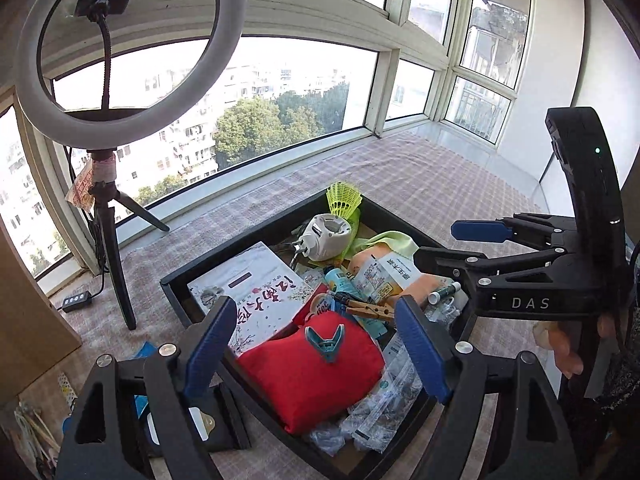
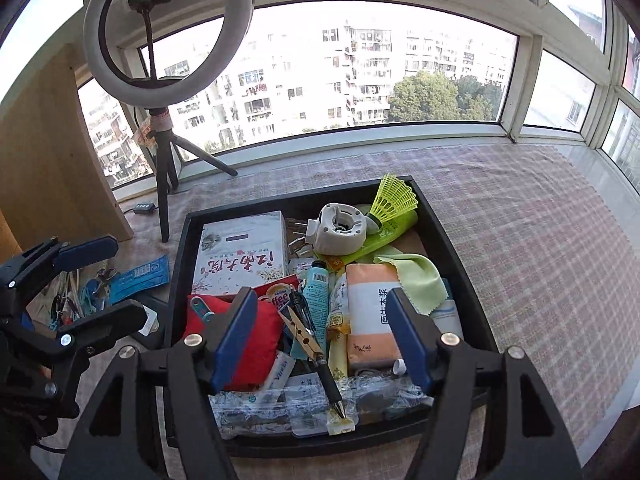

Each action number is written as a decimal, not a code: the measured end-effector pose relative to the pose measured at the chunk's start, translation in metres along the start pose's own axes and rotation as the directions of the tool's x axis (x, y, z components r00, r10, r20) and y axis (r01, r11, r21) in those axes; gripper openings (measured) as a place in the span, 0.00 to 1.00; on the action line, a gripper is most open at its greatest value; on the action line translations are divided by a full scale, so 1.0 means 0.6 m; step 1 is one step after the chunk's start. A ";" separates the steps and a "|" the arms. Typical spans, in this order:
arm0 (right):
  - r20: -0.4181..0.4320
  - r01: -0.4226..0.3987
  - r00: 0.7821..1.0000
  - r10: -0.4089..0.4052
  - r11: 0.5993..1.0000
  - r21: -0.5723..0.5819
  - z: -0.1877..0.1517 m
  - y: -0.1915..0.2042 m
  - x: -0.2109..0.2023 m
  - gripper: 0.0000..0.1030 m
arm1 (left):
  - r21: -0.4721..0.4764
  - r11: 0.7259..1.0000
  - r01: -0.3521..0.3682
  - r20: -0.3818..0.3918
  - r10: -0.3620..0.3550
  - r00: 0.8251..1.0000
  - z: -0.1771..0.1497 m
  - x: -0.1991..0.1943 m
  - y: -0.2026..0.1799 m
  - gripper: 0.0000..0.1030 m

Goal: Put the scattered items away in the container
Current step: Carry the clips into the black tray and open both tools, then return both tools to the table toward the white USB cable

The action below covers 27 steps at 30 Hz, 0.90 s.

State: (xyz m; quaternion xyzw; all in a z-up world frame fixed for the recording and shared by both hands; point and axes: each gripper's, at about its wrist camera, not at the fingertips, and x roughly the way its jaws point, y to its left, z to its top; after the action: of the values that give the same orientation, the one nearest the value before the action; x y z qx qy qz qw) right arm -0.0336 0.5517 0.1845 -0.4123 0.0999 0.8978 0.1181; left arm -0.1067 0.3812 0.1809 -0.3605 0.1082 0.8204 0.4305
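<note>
Jaws of both grippers (image 1: 320, 344) (image 2: 322, 340) gape above tray (image 2: 460, 248).

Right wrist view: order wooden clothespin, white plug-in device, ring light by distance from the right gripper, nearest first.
1. wooden clothespin: in the black tray, just ahead of the right gripper, between its open fingers.
2. white plug-in device: at the tray's far end, beside the yellow shuttlecock.
3. ring light: beyond the tray, far left by the window.

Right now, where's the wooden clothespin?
The wooden clothespin lies inside the black tray, near the middle of its front half in the right wrist view, on top of the clutter between the red pouch and the orange tissue pack.
</note>
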 end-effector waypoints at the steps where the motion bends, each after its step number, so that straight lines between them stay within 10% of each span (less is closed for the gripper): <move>1: 0.001 0.000 1.000 0.000 1.000 0.002 0.001 0.000 0.000 0.64 | 0.000 1.000 -0.001 -0.002 0.001 1.000 -0.002 -0.001 0.003 0.76; 17: -0.056 -0.174 0.984 0.167 0.971 -0.162 0.000 0.169 0.006 0.64 | -0.187 0.964 -0.191 -0.081 0.178 0.981 -0.146 -0.154 0.186 0.65; 27: -0.190 -0.358 0.931 0.313 0.885 -0.298 -0.023 0.356 0.044 0.56 | -0.345 0.805 -0.483 -0.231 0.426 0.875 -0.329 -0.312 0.378 0.53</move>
State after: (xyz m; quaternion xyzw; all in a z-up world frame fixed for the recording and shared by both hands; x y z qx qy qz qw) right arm -0.1035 0.3483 0.1730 -0.4628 0.0274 0.8784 -0.1165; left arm -0.1169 0.0296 0.1375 -0.4602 0.0556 0.8763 0.1314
